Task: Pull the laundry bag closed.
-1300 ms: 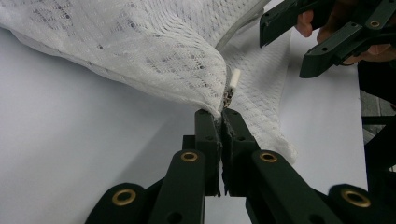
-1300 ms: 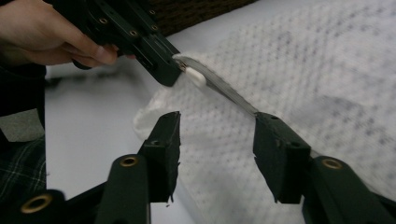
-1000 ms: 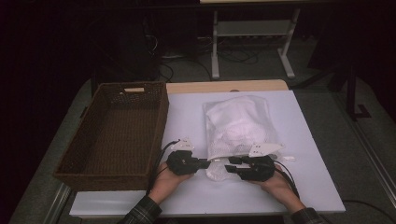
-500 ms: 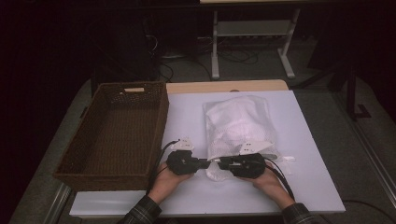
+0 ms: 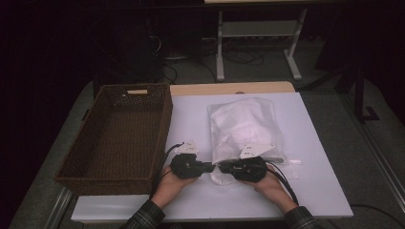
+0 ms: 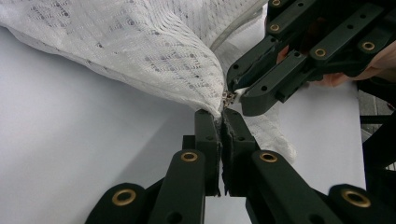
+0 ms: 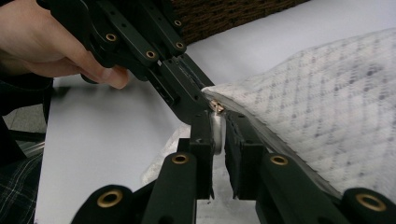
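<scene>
The right gripper has slid leftward, its fingers closing on the zipper pull at the mesh bag corner, where the left gripper stays clenched on the fabric.

A dim room surrounded a white table, the brightest thing in view. A strip of bare wood showed along the table's far edge. Grey floor lay on both sides. Beyond the table stood a pale metal stand with splayed feet, with cables tangled on the floor beneath. The back of the room was nearly black.
</scene>
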`<state>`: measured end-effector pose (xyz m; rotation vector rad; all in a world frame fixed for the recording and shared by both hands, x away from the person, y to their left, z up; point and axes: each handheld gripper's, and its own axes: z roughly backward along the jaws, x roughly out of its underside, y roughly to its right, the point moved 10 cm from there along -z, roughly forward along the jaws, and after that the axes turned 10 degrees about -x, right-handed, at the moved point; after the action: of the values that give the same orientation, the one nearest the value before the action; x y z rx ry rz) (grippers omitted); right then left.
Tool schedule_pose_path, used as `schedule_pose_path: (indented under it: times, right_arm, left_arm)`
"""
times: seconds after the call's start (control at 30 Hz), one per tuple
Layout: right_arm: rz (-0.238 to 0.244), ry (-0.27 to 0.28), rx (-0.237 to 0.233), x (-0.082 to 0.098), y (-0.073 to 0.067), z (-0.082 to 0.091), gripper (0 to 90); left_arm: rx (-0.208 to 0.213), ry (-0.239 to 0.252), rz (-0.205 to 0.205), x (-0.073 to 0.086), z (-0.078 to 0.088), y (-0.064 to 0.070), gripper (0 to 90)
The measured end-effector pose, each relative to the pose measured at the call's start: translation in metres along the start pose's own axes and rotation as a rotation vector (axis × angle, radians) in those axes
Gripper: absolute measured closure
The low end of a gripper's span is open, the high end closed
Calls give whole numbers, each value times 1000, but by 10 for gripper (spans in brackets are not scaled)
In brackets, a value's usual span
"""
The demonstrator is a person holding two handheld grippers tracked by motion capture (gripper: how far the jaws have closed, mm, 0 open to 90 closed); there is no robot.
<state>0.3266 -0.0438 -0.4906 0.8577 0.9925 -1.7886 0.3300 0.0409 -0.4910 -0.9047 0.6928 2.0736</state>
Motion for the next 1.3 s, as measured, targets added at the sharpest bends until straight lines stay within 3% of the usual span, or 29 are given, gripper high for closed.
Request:
schedule_pose_path:
  times: [0.73,0.93,1.3]
  right_arm:
    - [27,-20,22,1,-1,-3,860]
    - [23,-15,40,1,3,1,860]
    - [24,-27,59,4,8,8,860]
  left_arm:
    - [-5,-10,1,0,1,-1,867]
    - [-33,-16,21,0,5,-8,868]
    - [-56,-34,34,3,4,-10,868]
